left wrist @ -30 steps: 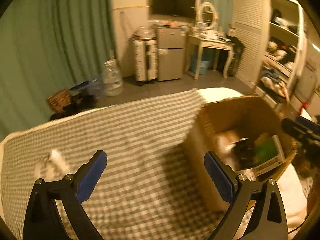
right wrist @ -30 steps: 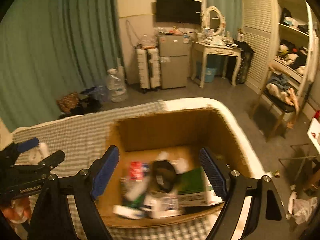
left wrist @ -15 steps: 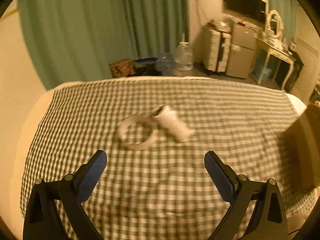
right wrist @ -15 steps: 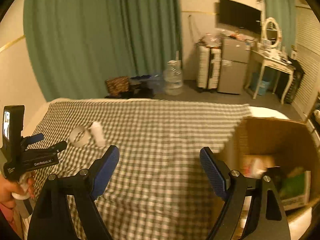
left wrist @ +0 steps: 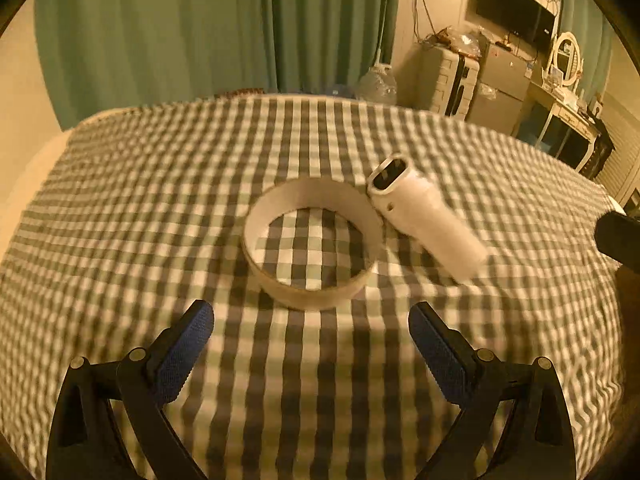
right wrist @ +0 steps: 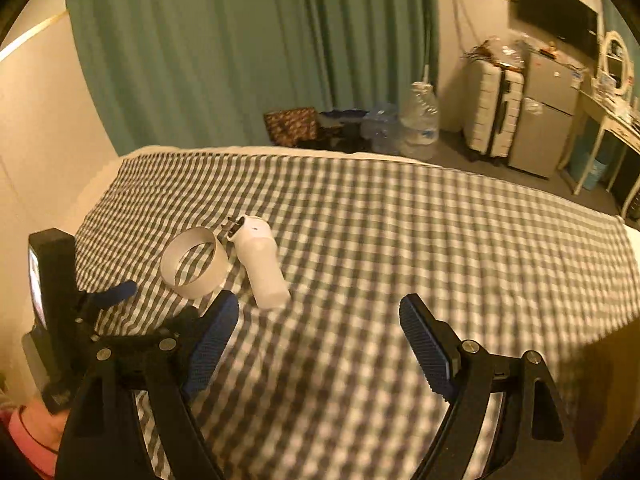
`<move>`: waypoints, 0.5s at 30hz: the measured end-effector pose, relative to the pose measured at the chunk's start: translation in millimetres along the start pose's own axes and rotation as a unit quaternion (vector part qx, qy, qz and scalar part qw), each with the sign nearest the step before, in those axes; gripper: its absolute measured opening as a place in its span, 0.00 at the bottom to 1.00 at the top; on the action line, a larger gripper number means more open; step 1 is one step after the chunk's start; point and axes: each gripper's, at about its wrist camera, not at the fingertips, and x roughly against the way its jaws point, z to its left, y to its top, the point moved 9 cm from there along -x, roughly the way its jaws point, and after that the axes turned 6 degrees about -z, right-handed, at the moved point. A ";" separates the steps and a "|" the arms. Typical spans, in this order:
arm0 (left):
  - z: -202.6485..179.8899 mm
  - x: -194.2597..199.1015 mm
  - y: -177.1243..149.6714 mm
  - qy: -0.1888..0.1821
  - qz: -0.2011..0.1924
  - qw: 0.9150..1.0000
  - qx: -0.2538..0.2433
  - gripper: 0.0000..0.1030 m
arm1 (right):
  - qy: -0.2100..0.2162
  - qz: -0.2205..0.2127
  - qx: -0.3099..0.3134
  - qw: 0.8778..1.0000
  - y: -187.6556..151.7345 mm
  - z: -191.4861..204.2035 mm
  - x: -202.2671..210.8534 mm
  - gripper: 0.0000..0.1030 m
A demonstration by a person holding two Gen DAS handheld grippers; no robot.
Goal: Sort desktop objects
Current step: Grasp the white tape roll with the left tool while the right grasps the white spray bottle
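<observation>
Two empty, wide-open grippers: left gripper [left wrist: 311, 340] nears a white ring [left wrist: 313, 238] touching a white cylinder [left wrist: 426, 219]; right gripper [right wrist: 319, 334] waits. Next, probably, grasp the ring's wall.

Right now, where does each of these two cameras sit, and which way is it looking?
Left wrist view: sits on the left gripper, looking along its open blue fingers down at the white ring and white handle on the checked cloth.
Right wrist view: sits on the right gripper, farther back, facing the cloth and green curtain; its open fingers, the left gripper and a hand show.
Both views share the ring, handle, cloth, curtain and suitcase.
</observation>
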 end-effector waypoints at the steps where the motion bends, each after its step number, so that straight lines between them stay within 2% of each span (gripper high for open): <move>1: 0.3 -6.9 1.3 -0.004 0.001 1.000 0.002 0.97 | 0.004 0.004 0.002 1.000 1.2 4.7 -10.0 0.81; 11: 4.1 -49.6 21.1 -0.003 -0.021 1.000 -0.008 0.98 | 0.052 0.045 0.020 0.997 -4.3 40.0 -90.5 0.79; 15: 5.4 -48.9 22.8 -0.018 -0.027 0.999 -0.005 0.96 | 0.063 0.072 0.018 0.995 -11.5 50.7 -114.5 0.63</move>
